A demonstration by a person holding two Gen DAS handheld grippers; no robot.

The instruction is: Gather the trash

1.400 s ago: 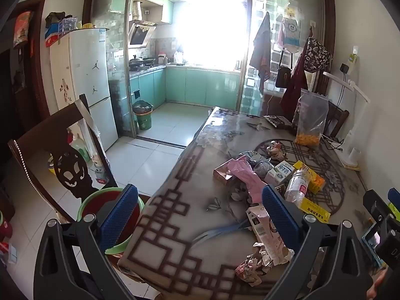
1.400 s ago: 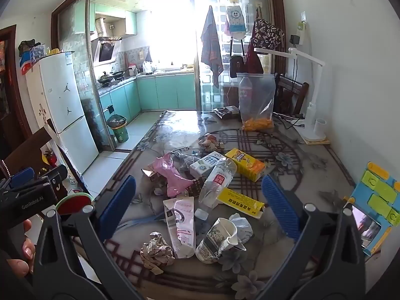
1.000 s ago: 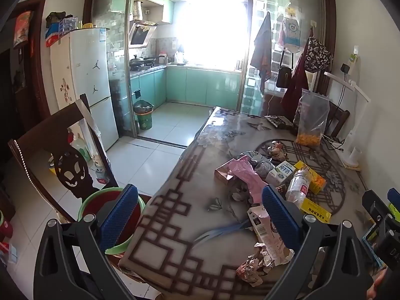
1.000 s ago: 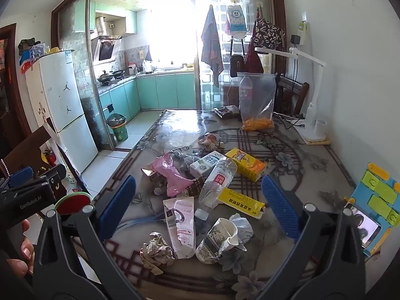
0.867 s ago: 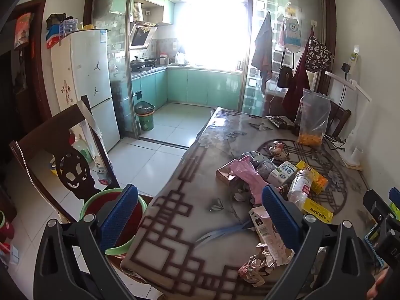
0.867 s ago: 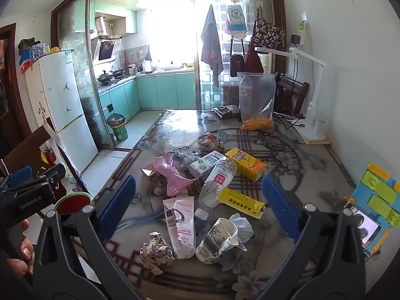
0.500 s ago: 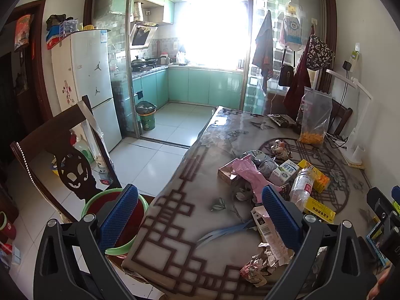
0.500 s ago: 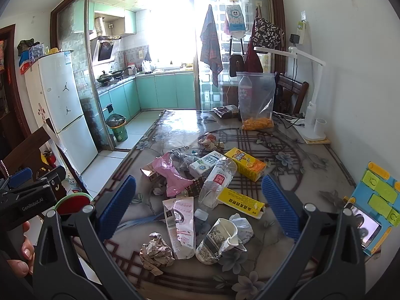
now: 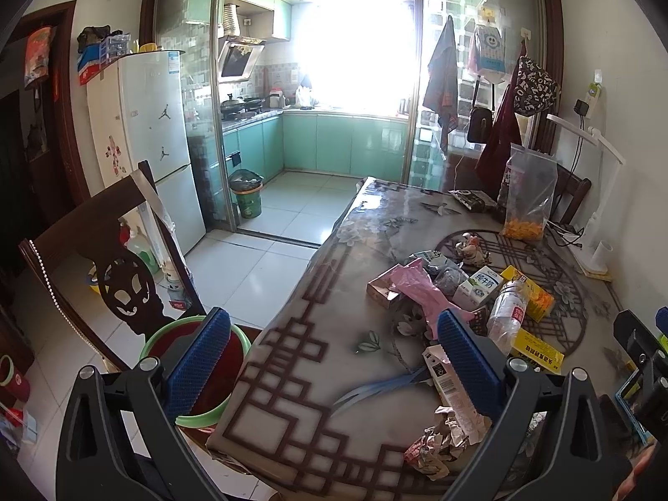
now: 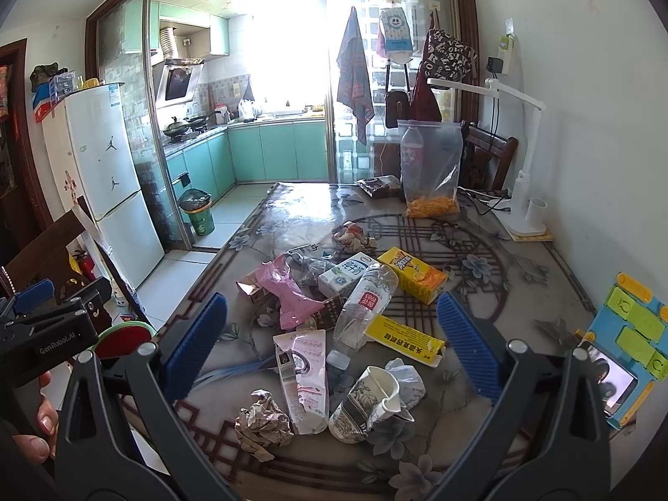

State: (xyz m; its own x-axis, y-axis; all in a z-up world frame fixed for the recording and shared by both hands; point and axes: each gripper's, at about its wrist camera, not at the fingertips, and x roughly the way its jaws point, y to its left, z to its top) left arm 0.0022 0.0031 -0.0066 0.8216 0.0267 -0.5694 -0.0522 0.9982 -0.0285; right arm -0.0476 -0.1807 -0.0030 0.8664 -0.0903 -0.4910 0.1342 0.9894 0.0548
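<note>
Trash lies in a heap on the patterned table: a crushed plastic bottle, a pink wrapper, a yellow drink carton, a milk carton, a yellow box, a white-pink pouch, a crumpled paper cup and a paper ball. My right gripper is open and empty above the near pile. My left gripper is open and empty over the table's left edge. A green-rimmed red bin stands on the floor beside the table.
A dark wooden chair stands left of the table by the bin. A plastic bag with orange snacks, a white desk lamp and a phone on a colourful stand are on the table. A fridge is at the left.
The left gripper has drifted slightly left and back, so the table shifted a little right in its view. The right gripper has barely moved. Both stay open.
</note>
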